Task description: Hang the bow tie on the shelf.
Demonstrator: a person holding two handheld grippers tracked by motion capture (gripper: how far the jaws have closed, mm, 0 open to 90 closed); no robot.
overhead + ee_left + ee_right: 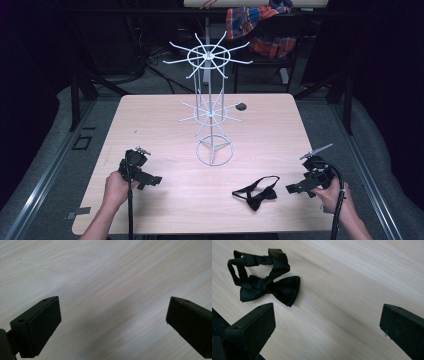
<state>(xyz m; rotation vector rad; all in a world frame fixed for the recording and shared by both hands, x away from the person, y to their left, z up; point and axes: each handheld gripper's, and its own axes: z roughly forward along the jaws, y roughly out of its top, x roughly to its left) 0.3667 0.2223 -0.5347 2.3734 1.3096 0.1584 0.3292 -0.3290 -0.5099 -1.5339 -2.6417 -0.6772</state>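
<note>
Black bow tie [268, 285] lies ungrasped; we hold both grippers, left [150, 179] and right [295, 187], jaws spread and empty, the right to close in next.

Pale wood-grain bench [150, 120], carrying a white wire rack [214, 150] upright by its ring base near the middle, a black bow tie [256, 194] with its looped strap flat toward the near right edge, a small dark disc [241, 106] farther back.
</note>
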